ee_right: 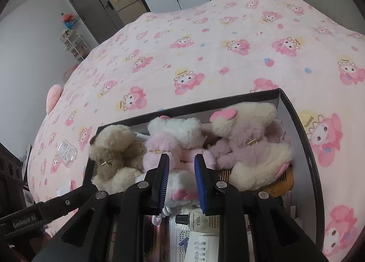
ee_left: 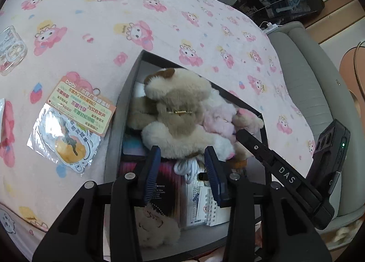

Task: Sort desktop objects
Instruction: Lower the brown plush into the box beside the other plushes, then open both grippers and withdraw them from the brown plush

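Pink cartoon-print blanket (ee_right: 205,45) under everything; dark open box (ee_right: 303,138) sits on it, stuffed with plush clips, brown plush (ee_left: 175,111) at one end. Sticker pack (ee_left: 75,122) just outside box on blanket. Left gripper (ee_left: 182,154) and right gripper (ee_right: 181,161) over box, jaws part-spread, pinching nothing

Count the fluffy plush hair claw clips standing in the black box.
3 in the right wrist view: a brown plush claw clip at left, a pink-and-white one in the middle, a mauve-and-cream one at right. Others may be hidden beneath.
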The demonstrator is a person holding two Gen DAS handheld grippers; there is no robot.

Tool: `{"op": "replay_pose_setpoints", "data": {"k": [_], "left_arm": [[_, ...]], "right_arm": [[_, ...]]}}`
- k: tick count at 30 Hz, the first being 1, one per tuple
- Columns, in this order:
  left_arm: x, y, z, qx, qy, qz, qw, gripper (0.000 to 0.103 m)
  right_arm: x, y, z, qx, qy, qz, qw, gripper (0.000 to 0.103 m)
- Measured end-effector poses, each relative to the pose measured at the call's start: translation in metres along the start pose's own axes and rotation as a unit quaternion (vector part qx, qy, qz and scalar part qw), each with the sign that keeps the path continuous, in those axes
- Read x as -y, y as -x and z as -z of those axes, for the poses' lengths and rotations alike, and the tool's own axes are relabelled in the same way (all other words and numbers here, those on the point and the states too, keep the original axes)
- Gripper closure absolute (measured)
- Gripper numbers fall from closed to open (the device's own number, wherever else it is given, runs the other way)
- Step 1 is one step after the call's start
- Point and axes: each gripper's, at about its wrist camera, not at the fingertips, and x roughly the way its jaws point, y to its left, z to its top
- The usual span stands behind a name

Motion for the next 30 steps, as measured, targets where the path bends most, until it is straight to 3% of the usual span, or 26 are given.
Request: {"op": "replay_pose_setpoints", "data": {"k": [4,10,13,17,22,30], "left_arm": [[0.008,-0.015,-0.001,-0.002,-0.028,-0.054,0.9982,0.068],[0.007,-0.014,-0.025,0.010,-0.015,-0.058,0.9981,0.068],[0.012,0.000,-0.016,0.008,-0.022,-0.023,0.9995,0.068],[0.020,0.001,-0.003,-0.013,-0.043,-0.015,0.9989,0.068],[0.020,-0.023,-0.006,-0.024,-0.050,-0.061,0.9966,0.071],[0.020,-0.033,-0.020,-0.033,-0.038,-0.044,0.9978,0.069]], "right_arm": [[0.001,-0.006,0.004,-0.018,0.001,0.002,1.000,0.083],[-0.006,0.005,0.009,-0.001,0.015,-0.006,1.000,0.082],[-0.010,0.017,0.011,0.009,0.030,-0.019,0.999,0.082],[-0.016,0.006,0.018,-0.042,0.052,-0.065,0.996,0.083],[-0.011,-0.020,0.022,-0.079,0.032,-0.069,0.994,0.083],[-0.003,-0.011,0.015,-0.029,0.017,-0.038,0.999,0.084]]}}
